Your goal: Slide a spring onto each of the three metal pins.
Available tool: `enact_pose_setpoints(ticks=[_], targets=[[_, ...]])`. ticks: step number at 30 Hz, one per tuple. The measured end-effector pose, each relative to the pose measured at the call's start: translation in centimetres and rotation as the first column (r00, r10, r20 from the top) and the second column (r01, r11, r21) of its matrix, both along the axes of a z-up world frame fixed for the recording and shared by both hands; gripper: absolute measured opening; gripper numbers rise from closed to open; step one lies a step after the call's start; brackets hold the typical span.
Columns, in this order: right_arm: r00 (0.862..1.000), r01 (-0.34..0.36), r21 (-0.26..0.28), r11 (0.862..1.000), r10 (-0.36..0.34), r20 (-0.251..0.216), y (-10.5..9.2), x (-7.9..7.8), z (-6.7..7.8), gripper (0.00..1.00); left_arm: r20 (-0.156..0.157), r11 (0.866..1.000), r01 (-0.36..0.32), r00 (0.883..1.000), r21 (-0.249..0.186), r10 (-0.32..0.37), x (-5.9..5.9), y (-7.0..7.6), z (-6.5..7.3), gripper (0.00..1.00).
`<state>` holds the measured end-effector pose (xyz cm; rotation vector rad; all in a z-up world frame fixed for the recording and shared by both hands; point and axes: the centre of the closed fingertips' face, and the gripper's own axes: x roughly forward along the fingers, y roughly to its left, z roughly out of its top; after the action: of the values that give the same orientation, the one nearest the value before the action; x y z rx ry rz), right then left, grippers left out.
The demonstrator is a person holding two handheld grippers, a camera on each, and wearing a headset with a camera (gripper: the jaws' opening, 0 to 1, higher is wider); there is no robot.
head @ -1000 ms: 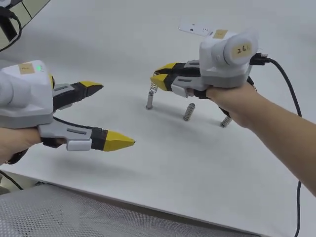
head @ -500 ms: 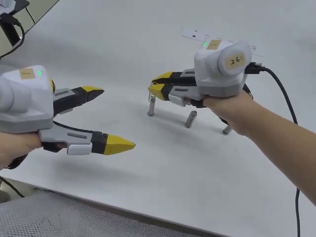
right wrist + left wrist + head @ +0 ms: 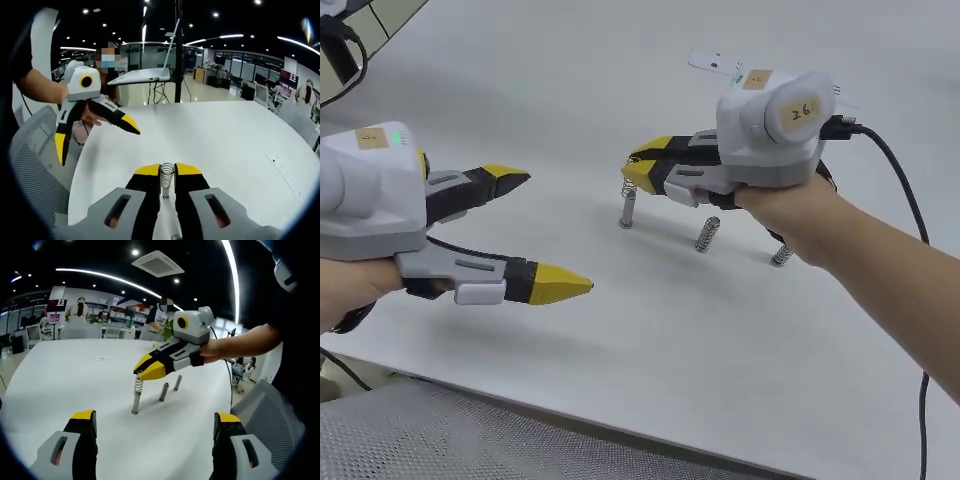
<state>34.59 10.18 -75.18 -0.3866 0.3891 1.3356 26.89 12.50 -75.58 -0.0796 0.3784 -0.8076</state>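
Three metal pins stand in a row on the white table. On the left pin [image 3: 626,213] a spring [image 3: 628,189] sits around the top, and my right gripper [image 3: 638,172] is shut on that spring [image 3: 167,175]. The middle pin [image 3: 705,233] and the right pin [image 3: 781,255] each carry a spring down their length. My left gripper [image 3: 545,230] hovers open and holds nothing, nearer the table's front left, well apart from the pins. From the left gripper view, the right gripper [image 3: 149,369] hangs over the spring [image 3: 138,385] and pin [image 3: 135,404].
A flat white strip [image 3: 720,64] lies at the back of the table [image 3: 650,340]. A black cable [image 3: 900,175] trails from the right gripper. A grey mesh chair [image 3: 420,430] is below the table's front edge. People stand in the far background.
The right gripper stays shut on the spring at the top of the left pin, with only small shifts. The left gripper holds its place, open.
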Motion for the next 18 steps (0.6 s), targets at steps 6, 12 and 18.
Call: enact_pose_setpoints(ticks=[6, 12, 18], targets=[[1.0, 0.005, -0.003, 1.0, -0.005, 0.004, -0.14, 0.1, 0.06, 0.07, -0.006, 1.0, -0.006, 1.0, -0.001, 0.006, -0.17, 0.18, -0.07, 0.94], [1.0, 0.01, -0.005, 1.0, -0.01, -0.01, -0.51, 0.14, -0.15, 0.07, -0.008, 1.0, -0.009, 1.0, 0.0, 0.009, -0.21, 0.28, -0.14, 0.94], [1.0, 0.01, -0.009, 1.0, -0.01, -0.014, -0.44, 0.08, -0.38, 0.07, -0.009, 1.0, -0.011, 1.0, -0.003, 0.011, -0.16, 0.26, -0.08, 0.94]])
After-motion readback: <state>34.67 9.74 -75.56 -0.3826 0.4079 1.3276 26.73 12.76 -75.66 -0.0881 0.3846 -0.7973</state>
